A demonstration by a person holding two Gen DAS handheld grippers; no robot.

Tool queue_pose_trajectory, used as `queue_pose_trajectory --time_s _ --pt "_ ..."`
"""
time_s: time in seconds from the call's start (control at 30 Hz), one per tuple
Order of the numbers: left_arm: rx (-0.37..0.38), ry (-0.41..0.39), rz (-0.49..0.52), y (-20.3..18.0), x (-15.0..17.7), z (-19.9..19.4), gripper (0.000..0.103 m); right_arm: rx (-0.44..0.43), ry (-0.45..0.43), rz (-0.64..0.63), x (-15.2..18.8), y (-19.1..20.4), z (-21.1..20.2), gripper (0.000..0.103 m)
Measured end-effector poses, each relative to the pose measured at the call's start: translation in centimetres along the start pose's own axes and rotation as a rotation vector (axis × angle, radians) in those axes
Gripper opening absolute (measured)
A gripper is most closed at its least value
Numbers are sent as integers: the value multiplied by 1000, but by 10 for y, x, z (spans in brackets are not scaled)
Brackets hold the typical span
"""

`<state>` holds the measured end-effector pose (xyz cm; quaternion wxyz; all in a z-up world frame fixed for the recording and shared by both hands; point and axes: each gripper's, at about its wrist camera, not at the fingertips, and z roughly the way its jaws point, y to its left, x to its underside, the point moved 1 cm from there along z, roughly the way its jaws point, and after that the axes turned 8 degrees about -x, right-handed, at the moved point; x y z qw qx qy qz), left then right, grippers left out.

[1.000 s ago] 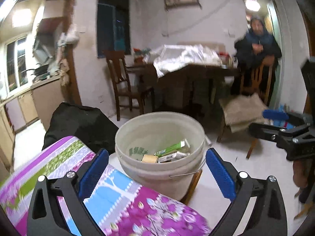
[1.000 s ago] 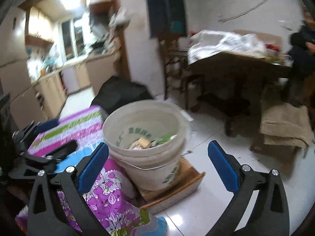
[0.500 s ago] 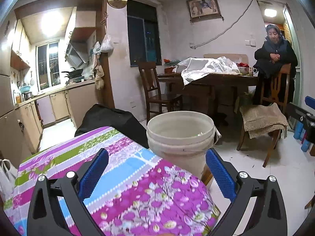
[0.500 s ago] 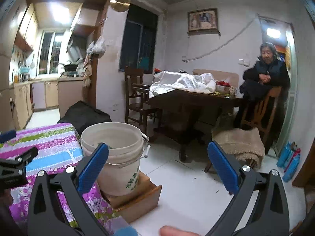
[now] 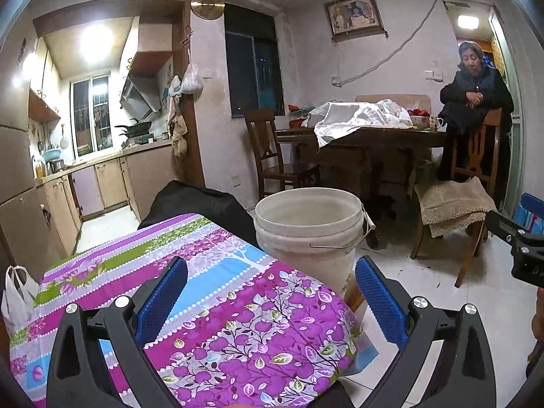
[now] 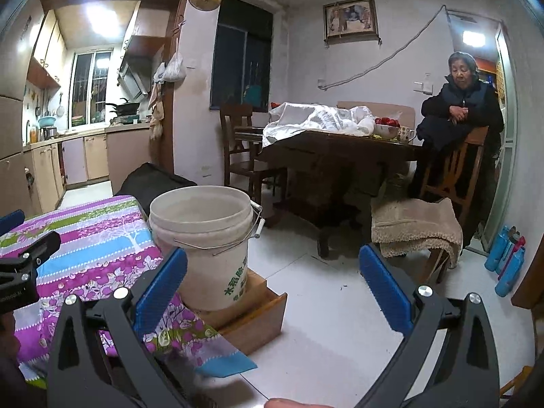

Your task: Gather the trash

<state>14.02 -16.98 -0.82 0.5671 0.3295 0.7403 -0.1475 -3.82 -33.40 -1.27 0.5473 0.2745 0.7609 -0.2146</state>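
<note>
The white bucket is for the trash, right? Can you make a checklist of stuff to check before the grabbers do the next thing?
1. White plastic bucket standing upright on the wooden drawer box: ok.
2. Bucket mouth open, no lid: ok.
3. Left gripper open and holding nothing: ok.
4. Right gripper open and holding nothing: ok.
5. Trash to pick up on the purple flowered tablecloth: cannot tell; none shows on the part in view.
6. Room left inside the bucket: cannot tell; both cameras sit too low to see its bottom.
</note>
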Motion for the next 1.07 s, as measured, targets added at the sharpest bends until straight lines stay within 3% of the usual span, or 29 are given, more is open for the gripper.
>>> queue_pose_trajectory --time_s 0.4,0.87,1.07 --pt "34 18 10 -12 -4 5 98 10 6 9 3 -5 -4 97" --pt "-18 12 29 -20 9 7 98 6 21 17 5 -1 -3 97" --pt "-4 21 32 -19 12 11 98 4 32 31 7 1 -1 97"
